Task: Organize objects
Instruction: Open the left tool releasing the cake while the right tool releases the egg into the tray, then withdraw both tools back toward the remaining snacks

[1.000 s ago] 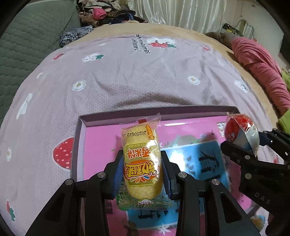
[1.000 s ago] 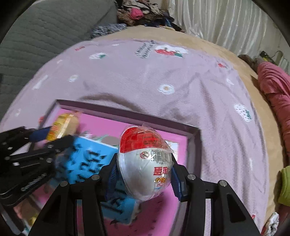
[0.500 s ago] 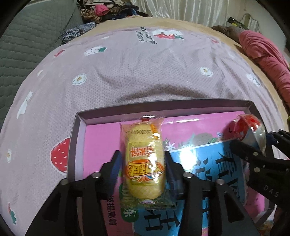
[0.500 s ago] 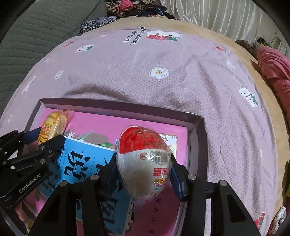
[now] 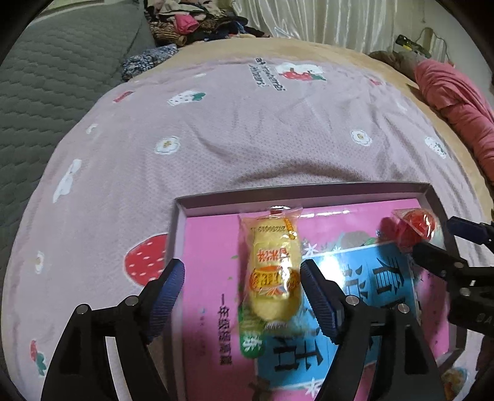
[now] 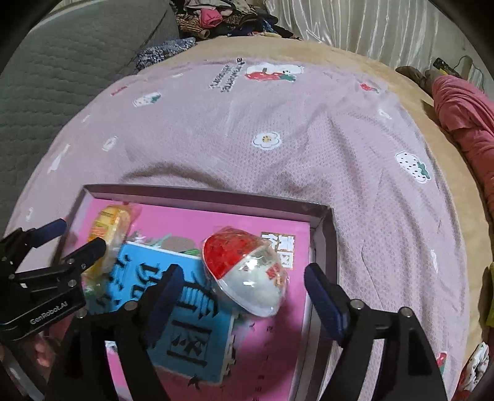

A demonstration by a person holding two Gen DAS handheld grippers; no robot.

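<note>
Snack packet (image 5: 273,271) lay in the tray (image 5: 308,192) on the bed | left hand-held gripper (image 5: 242,282) just spread open, right one (image 6: 244,288) too, egg-shaped pack (image 6: 247,274) seemingly released | I judged: lift straight, avoid snagging wrappers.

- The bed (image 5: 308,46) is covered by a tan blanket, with a mauve sheet (image 5: 247,129) printed with strawberries and flowers spread on top.
- A shallow box (image 5: 296,196) with grey-purple walls and a pink printed floor rests on the sheet, near the camera.
- A pink bundle of cloth (image 5: 457,98) lies along the bed's right edge.
- Heaped clothes (image 6: 216,15) sit at the far end.
</note>
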